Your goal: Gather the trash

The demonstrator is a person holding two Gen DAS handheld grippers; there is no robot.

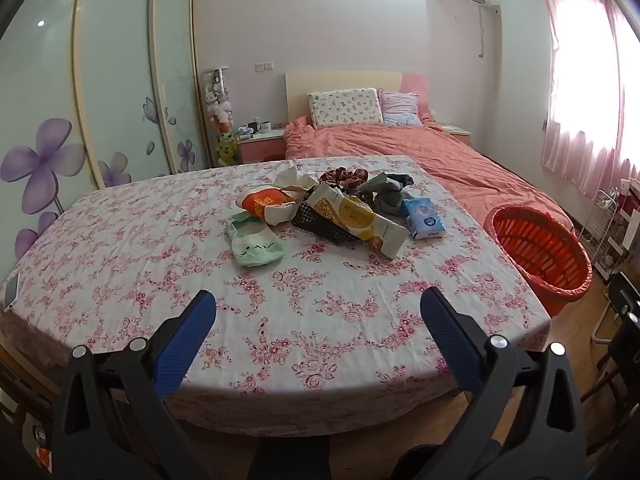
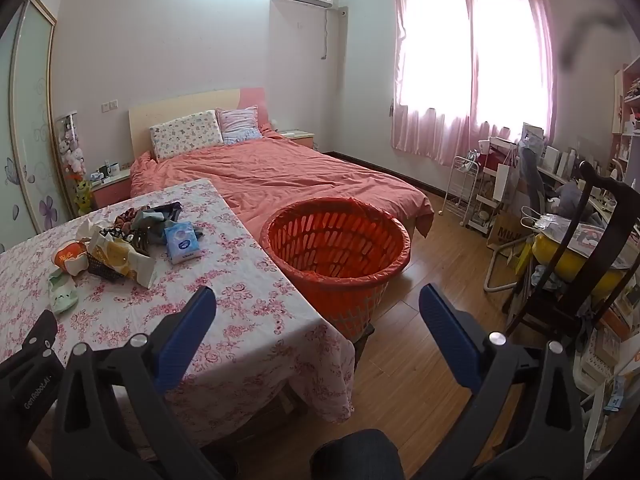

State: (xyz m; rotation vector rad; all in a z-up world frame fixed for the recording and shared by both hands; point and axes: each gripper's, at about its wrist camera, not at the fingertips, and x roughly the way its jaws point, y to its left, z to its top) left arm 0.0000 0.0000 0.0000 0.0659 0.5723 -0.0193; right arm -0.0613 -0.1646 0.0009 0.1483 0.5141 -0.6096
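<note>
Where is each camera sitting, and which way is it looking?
Left wrist: sits on the left gripper, looks across the floral table toward the bed; its open blue fingers show.
Right wrist: sits on the right gripper, looks over the table corner at the orange basket and window; its open fingers show.
Shared: table, trash pile, basket, bed.

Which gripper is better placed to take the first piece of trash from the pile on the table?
Left, probably. The left gripper is open and faces the pile over the table. The right gripper, also open, faces the basket, with the pile off to its left.
</note>
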